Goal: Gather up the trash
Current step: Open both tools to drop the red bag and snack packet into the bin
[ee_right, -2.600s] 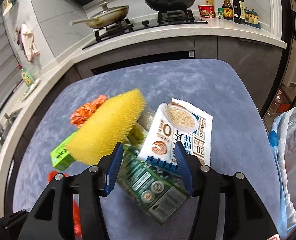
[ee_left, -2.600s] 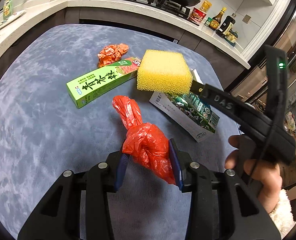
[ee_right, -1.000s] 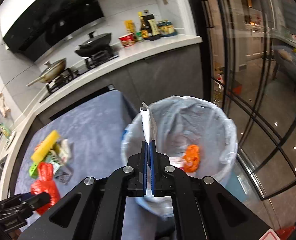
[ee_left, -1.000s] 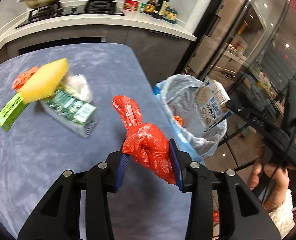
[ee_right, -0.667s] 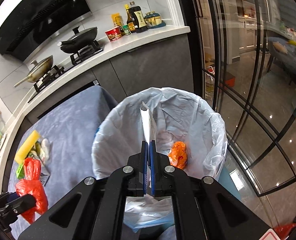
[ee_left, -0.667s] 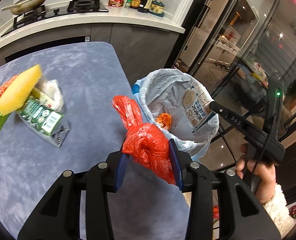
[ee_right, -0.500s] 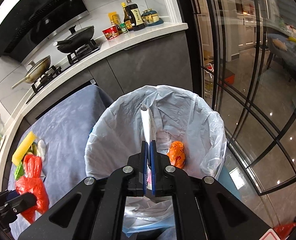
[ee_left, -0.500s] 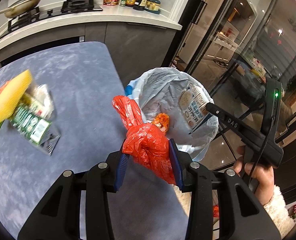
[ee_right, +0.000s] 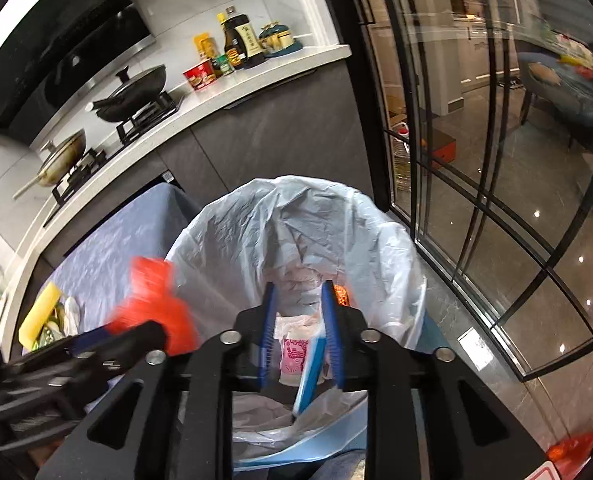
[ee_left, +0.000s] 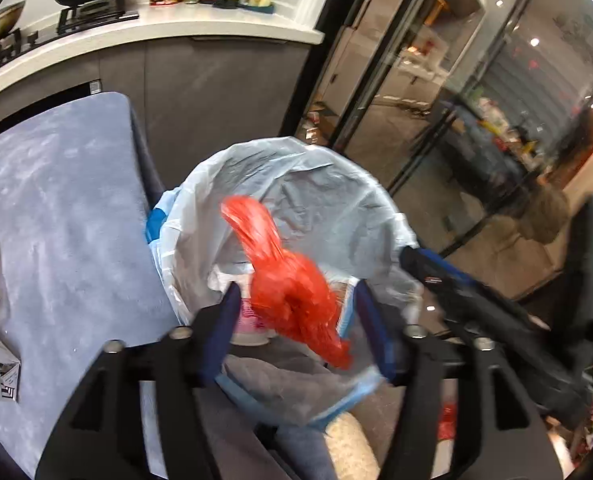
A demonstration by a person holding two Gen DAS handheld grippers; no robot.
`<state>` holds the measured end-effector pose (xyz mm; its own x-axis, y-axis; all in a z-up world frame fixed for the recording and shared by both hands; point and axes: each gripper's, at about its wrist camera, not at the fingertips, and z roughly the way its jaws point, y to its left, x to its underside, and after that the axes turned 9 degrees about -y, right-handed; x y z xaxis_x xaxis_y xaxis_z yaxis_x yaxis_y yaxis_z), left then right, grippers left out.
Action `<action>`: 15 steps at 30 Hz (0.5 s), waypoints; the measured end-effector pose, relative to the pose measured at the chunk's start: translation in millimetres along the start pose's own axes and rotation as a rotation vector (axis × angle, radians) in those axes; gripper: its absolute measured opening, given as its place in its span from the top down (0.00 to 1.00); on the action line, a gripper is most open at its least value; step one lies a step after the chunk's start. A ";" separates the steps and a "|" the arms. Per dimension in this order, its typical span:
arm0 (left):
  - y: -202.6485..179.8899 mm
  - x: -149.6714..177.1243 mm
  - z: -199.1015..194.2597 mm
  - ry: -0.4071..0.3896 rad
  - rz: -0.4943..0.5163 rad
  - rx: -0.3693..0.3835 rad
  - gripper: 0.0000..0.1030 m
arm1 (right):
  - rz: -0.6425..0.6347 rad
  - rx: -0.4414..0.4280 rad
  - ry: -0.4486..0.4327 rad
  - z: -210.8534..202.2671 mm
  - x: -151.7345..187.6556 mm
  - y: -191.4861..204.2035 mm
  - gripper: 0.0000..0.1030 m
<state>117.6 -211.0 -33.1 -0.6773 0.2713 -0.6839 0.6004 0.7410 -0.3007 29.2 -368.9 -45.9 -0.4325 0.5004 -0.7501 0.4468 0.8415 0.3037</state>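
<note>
Both grippers spread over bin (ee_left: pixel 328 184); red bag (ee_left: pixel 292 280) loose, tail pointing up-left, long axis diagonal.

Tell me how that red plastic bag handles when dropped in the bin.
The red plastic bag looks crumpled and floppy, probably light. Its knotted bulk should fall straight into the lined bin. The thin film might cling to the left gripper.

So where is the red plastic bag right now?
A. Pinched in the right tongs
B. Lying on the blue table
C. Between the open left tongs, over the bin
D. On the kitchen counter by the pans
C. The red plastic bag sits between the spread fingers of the left tongs, above the white-lined trash bin; the right tongs are open with nothing gripped.
</note>
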 end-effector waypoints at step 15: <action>14.8 14.4 -33.7 -0.030 -0.015 -0.064 0.35 | -0.026 -0.025 -0.015 -20.8 3.6 17.5 0.70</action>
<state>102.4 -175.5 -24.9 -0.6723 0.2417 -0.6997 0.5609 0.7832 -0.2684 19.2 -348.1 -31.1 -0.4315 0.4756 -0.7665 0.4160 0.8589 0.2987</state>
